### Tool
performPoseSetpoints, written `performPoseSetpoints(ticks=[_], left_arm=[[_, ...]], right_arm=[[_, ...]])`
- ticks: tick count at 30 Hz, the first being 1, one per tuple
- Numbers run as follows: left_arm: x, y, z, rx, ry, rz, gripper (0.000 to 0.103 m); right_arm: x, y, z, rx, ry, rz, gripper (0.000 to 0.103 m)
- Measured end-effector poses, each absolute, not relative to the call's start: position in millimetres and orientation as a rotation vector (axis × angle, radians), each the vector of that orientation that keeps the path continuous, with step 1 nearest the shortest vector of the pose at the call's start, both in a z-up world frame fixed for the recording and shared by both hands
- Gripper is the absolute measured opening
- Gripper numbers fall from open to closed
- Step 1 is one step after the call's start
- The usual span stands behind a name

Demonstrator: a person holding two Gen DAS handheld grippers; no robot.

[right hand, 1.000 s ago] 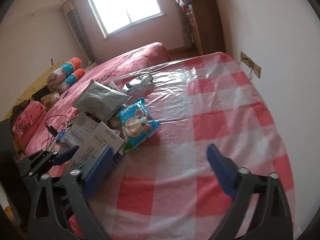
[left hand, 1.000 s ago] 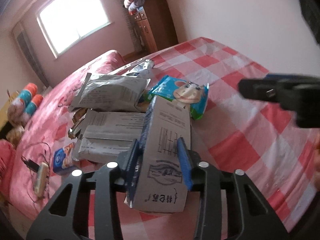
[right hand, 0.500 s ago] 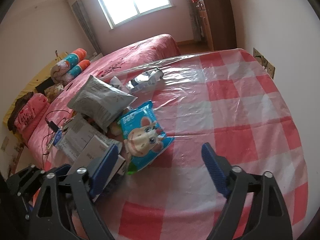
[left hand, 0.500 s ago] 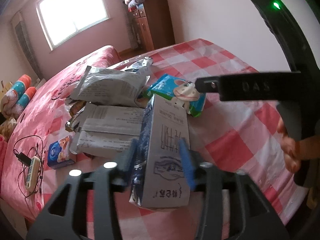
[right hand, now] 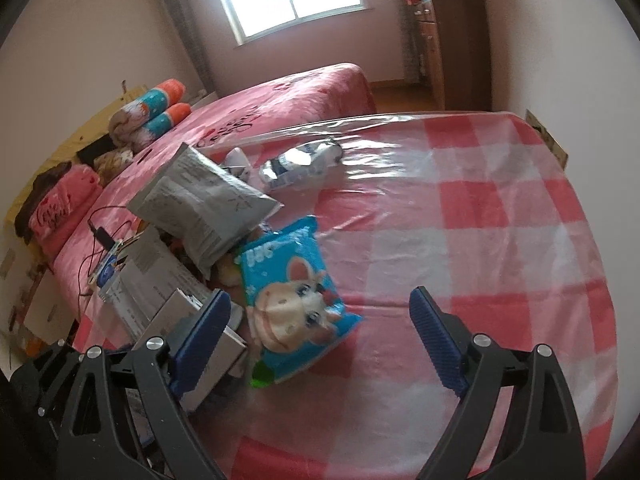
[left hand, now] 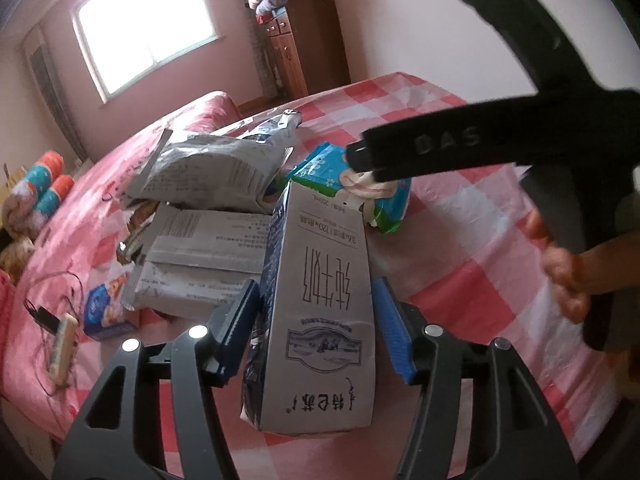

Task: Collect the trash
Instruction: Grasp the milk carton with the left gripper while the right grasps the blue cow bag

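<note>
A grey milk carton (left hand: 320,300) lies on the red-checked tablecloth (left hand: 460,288) between the blue pads of my left gripper (left hand: 314,292). Its jaws are opening, and a small gap shows on each side of the carton. My right gripper (right hand: 320,300) stands wide open just above a blue snack pack with a cartoon cow (right hand: 296,292), which lies flat between and ahead of its fingers. In the left wrist view the right gripper's black body crosses over that pack (left hand: 320,168). Grey foil bags (right hand: 200,200) are heaped to the left, and a silver wrapper (right hand: 300,164) lies farther back.
A small blue box (left hand: 104,312) and a charger with its cable (left hand: 60,340) lie at the table's left edge. A pink bed (right hand: 300,92) stands beyond, a wooden cabinet (right hand: 456,40) at the far wall. A hand (left hand: 560,276) holds the right gripper.
The left jaws have spread away from the carton they were clamping. The right gripper has moved left over the blue pack, and its body now fills the right of the left wrist view.
</note>
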State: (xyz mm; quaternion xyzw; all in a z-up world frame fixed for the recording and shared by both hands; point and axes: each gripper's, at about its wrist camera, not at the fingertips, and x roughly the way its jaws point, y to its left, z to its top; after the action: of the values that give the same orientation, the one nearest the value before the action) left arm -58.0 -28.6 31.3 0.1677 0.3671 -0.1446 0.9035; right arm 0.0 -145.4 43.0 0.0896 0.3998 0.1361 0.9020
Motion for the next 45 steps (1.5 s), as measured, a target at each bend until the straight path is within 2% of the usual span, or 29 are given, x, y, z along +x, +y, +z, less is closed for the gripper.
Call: performPoseSetpoints(ticks=[15, 16, 17, 22, 23, 25, 28, 33, 36, 37, 45], left_arm=[[-78, 23, 54, 0.168, 0.757, -0.301, 0.059], [-79, 27, 55, 0.155, 0.759, -0.3, 0.059], [-83, 28, 56, 0.146, 0.758, -0.298, 0.059], [-88, 41, 61, 0.104, 0.744, -0.288, 0.058], [-90, 44, 62, 0.096, 0.738, -0.282, 0.035], [-92, 50, 63, 0.062, 0.757, -0.294, 0.025], [-88, 60, 60, 0.027, 0.782, -0.304, 0.024], [-93, 59, 53, 0.042, 0.798, -0.34, 0.025], [-103, 51, 53, 0.102, 0.784, -0.395, 0.048], [-104, 49, 53, 0.124, 0.776, -0.403, 0.059], [-116, 18, 36, 0.364, 0.76, -0.424, 0.077]], right_arm=[[23, -106, 21, 0.004, 0.879, 0.258, 0.09], [23, -104, 19, -0.012, 0.884, 0.25, 0.087], [24, -103, 17, -0.022, 0.893, 0.247, 0.08], [19, -99, 15, -0.054, 0.897, 0.227, 0.07], [17, -99, 16, -0.054, 0.896, 0.226, 0.068], [13, -100, 16, -0.049, 0.893, 0.228, 0.063], [5, -100, 17, -0.047, 0.887, 0.229, 0.055], [-8, -99, 17, -0.051, 0.877, 0.219, 0.05], [-17, -103, 18, -0.032, 0.874, 0.214, 0.048], [-22, -105, 18, -0.024, 0.871, 0.21, 0.047], [-55, -119, 21, 0.042, 0.853, 0.194, 0.046]])
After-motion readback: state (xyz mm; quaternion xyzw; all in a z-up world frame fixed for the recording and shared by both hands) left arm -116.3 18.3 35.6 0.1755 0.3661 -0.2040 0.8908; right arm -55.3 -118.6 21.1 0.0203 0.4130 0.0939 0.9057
